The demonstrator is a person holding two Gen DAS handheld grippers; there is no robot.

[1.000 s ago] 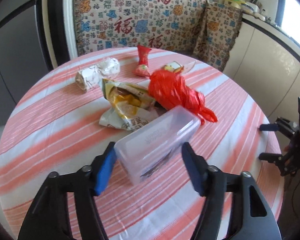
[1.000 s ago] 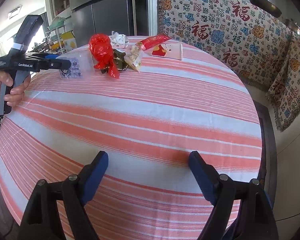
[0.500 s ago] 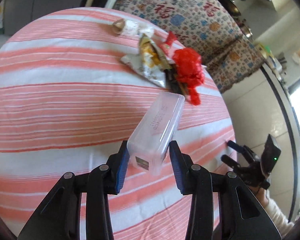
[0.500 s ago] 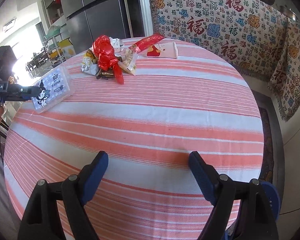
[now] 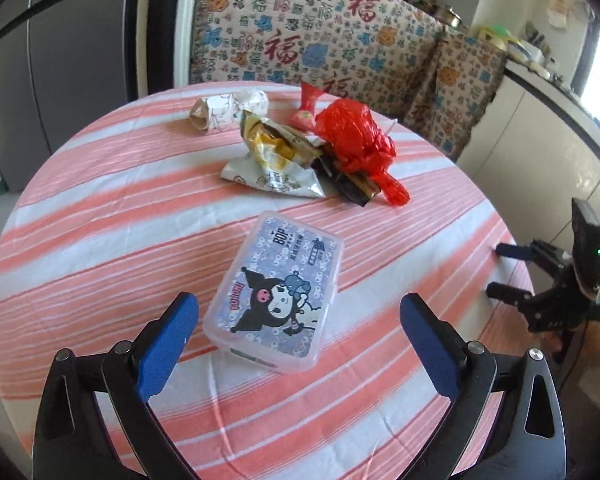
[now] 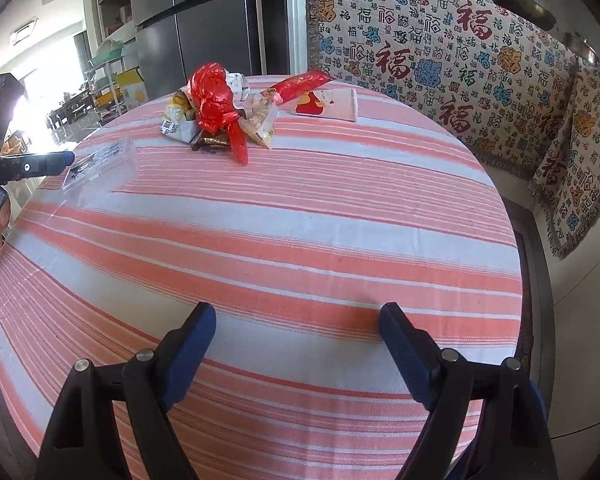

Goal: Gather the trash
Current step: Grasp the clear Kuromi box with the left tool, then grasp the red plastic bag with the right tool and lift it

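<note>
A clear plastic box point(image 5: 276, 290) with a cartoon label lies flat on the striped round table point(image 5: 100, 240), between the fingers of my open left gripper point(image 5: 296, 336), apart from both pads. It also shows in the right wrist view point(image 6: 100, 168). Beyond it lies a trash pile: a red plastic bag point(image 5: 354, 140), a yellow-white snack wrapper point(image 5: 272, 156), crumpled white paper point(image 5: 228, 110) and a red wrapper point(image 5: 306, 106). My right gripper point(image 6: 296, 344) is open and empty over the table's near edge, far from the pile point(image 6: 216, 108).
A white and red paper packet point(image 6: 328, 105) lies at the table's far side. A patterned cloth covers the bench point(image 6: 440, 52) behind the table. A refrigerator point(image 6: 204, 20) stands at the back left. The right gripper shows at the table's right edge point(image 5: 560, 280).
My left gripper was shut on the plastic box and carried it toward the table's near side. Now the box lies flat on the table and the fingers have opened wide.
</note>
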